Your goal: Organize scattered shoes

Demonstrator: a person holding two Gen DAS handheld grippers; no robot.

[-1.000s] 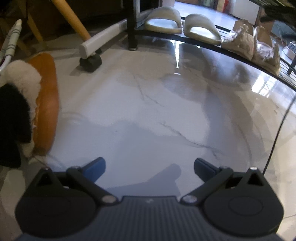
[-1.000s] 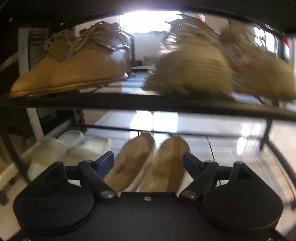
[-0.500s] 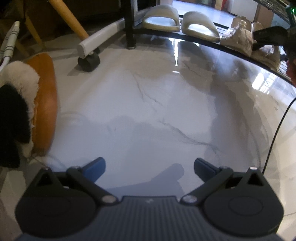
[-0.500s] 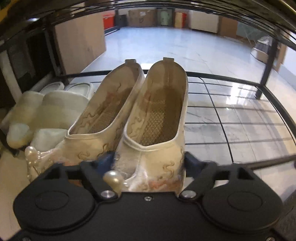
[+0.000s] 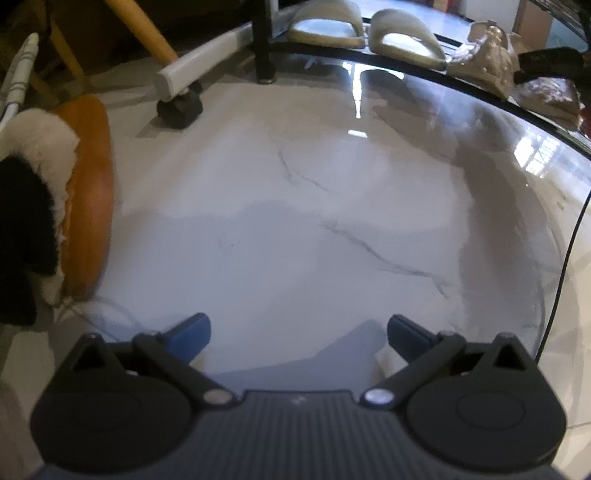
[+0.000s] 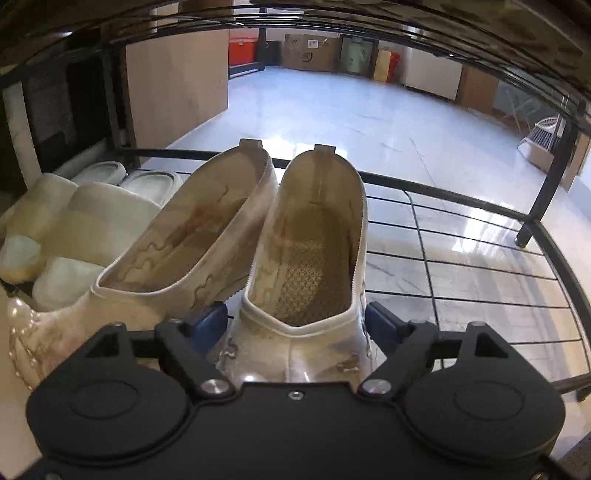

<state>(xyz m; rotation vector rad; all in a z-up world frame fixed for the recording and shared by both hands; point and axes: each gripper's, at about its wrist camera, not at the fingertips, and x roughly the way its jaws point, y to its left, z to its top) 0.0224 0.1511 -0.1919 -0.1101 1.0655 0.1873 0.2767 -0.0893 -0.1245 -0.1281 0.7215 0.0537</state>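
A pair of cream embroidered shoes stands on the rack's bottom wire shelf [image 6: 480, 280]. The right shoe [image 6: 310, 258] is upright, its toe between the fingers of my right gripper [image 6: 295, 321]. The jaws are opening, and the blue pads stand just off the toe's sides. The left shoe [image 6: 184, 251] leans against it, tilted. In the left wrist view, my left gripper [image 5: 297, 328] hangs open over bare marble floor with nothing between its fingers. An orange fur-lined shoe [image 5: 88, 192] lies on the floor to its left. The embroidered pair [image 5: 487, 55] and the right gripper's black body [image 5: 550, 61] show far right.
White slippers [image 6: 85, 221] fill the shelf left of the pair; bare wire lies to the right. An upper shelf hangs close overhead. On the floor are a white bar on a black foot [image 5: 181, 107], a wooden leg [image 5: 144, 29] and a black cable [image 5: 569, 258].
My right gripper dropped from the upper shelf level to the bottom shelf, closed on the right embroidered shoe's toe, then widened. The left shoe now leans more. The left gripper stayed put.
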